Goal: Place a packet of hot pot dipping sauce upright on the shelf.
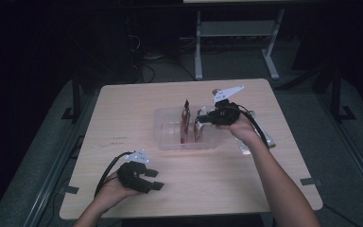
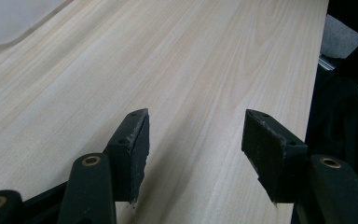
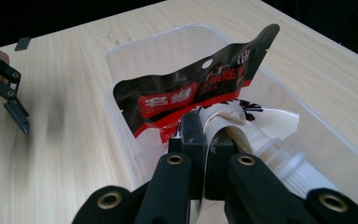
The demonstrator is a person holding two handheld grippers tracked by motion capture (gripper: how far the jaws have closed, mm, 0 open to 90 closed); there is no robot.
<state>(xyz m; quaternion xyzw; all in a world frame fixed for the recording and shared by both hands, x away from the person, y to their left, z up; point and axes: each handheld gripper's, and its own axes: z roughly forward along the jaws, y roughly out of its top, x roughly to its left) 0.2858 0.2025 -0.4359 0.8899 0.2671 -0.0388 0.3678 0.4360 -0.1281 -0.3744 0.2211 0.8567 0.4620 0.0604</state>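
The left gripper (image 1: 152,180) sits low at the near left, held in the left hand (image 1: 116,185), with its jaws standing apart and pointing right; nothing lies between them. The right gripper (image 1: 199,118) is farther off, to the right of centre, in the right hand (image 1: 238,126). Its jaws point left and are closed, apparently pinched tight, though the high view is dim.

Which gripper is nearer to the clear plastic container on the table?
Right. The right gripper is inside the clear plastic container, shut on a white pouch. The left gripper rests open on the wooden table, apart from it.
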